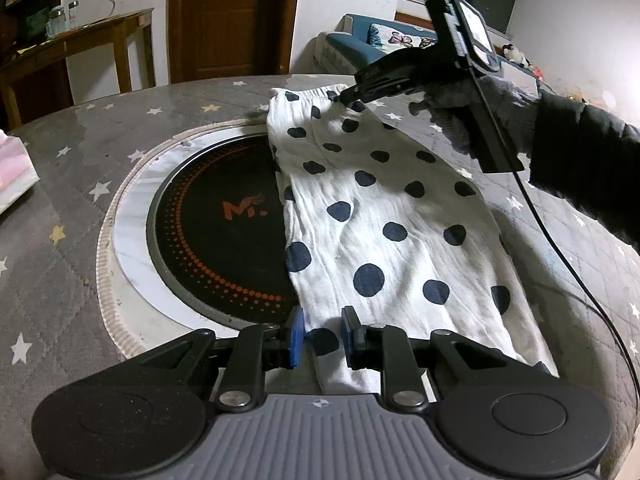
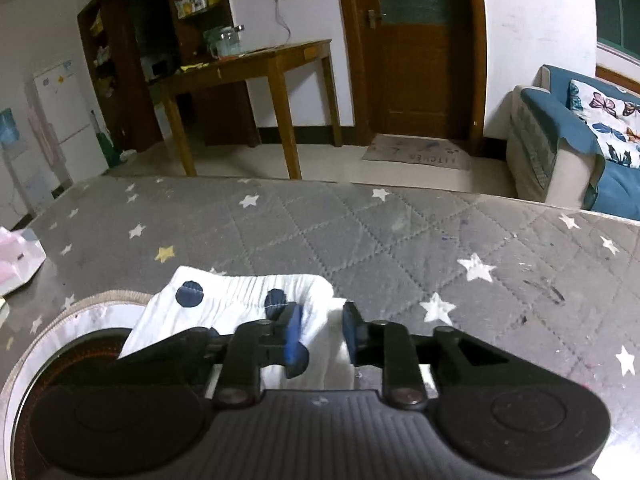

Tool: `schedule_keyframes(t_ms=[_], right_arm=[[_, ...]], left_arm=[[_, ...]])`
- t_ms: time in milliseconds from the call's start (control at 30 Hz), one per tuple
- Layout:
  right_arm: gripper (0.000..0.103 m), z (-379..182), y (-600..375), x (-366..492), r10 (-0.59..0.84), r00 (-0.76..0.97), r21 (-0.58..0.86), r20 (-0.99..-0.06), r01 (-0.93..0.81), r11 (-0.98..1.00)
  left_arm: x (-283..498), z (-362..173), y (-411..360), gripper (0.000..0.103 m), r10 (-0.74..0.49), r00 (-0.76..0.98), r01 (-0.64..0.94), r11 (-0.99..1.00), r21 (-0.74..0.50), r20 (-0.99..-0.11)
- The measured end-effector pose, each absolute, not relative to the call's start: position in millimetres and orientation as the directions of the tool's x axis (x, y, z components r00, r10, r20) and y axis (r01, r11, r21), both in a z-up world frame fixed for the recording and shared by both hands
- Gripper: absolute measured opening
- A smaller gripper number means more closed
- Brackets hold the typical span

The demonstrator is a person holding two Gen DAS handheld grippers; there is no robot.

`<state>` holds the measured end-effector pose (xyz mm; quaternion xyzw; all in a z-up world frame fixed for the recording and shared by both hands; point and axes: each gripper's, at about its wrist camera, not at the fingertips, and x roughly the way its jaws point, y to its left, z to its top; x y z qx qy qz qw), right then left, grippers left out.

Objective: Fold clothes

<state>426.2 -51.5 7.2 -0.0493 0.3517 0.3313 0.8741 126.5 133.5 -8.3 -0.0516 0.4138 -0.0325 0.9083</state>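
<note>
A white garment with dark polka dots (image 1: 384, 216) lies stretched lengthwise on the grey star-patterned table cover (image 1: 60, 200). My left gripper (image 1: 322, 338) is open, its blue pads on either side of the garment's near end. My right gripper (image 1: 346, 96), held by a gloved hand, sits at the garment's far waistband end. In the right wrist view the right gripper (image 2: 322, 336) is open over the elastic waistband (image 2: 248, 296), with cloth between the pads.
A black round cooktop (image 1: 224, 232) with an orange logo is set in the table, partly under the garment. A pink-white tissue pack (image 1: 12, 172) lies at the left. A cable (image 1: 560, 248) hangs from the right gripper. A wooden table (image 2: 256, 76) and blue sofa (image 2: 580, 140) stand beyond.
</note>
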Motion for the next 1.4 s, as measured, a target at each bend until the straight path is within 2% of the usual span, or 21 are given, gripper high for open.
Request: schedule_keyframes(t_ms=[67,200,300,367,467,533,867,1067,1400], right_arm=[[0.037,7.8,-53.9,427.9,0.550,0.532,0.151,-0.643,-0.617,0.773],[0.039,2.4,-51.6,433.5,0.559,0.517,0.167,-0.648,-0.619,0.767],[0.037,-2.3,-50.2,432.7,0.573,0.504,0.196,-0.646,-0.617,0.762],[0.026,-3.9,-50.5,432.4,0.582,0.497,0.212,-0.644,-0.614,0.760],[0.017,-0.4,-54.2,431.6,0.595,0.495,0.226,-0.633,-0.617,0.754],[0.015,5.7,-57.0,428.0,0.611,0.494,0.237,-0.619,-0.624,0.745],[0.013,53.8,-76.1,376.7,0.712,0.455,0.272,-0.534,-0.705,0.655],[0.013,83.6,-105.5,313.0,0.788,0.390,0.321,-0.476,-0.757,0.569],[0.013,112.1,-140.3,185.1,0.877,0.210,0.331,-0.431,-0.868,0.371]], left_arm=[[127.6,-7.2,134.6,0.023,-0.099,0.656,0.012,0.993,-0.121,-0.748],[130.2,-3.6,133.2,0.025,-0.095,0.663,0.011,0.993,-0.118,-0.743],[131.8,-2.8,131.8,0.028,-0.088,0.661,0.008,0.994,-0.110,-0.745],[133.6,-2.6,131.6,0.028,-0.084,0.659,0.004,0.994,-0.108,-0.748],[138.1,-1.2,131.0,0.028,-0.081,0.660,0.000,0.994,-0.108,-0.747],[142.3,-0.4,130.1,0.028,-0.079,0.663,0.000,0.994,-0.105,-0.744],[156.5,-8.8,133.2,0.032,-0.050,0.651,-0.025,0.996,-0.087,-0.757],[145.9,-8.3,139.6,0.034,-0.026,0.657,-0.051,0.996,-0.079,-0.754],[101.8,12.6,161.7,0.038,0.029,0.711,-0.134,0.986,-0.095,-0.702]])
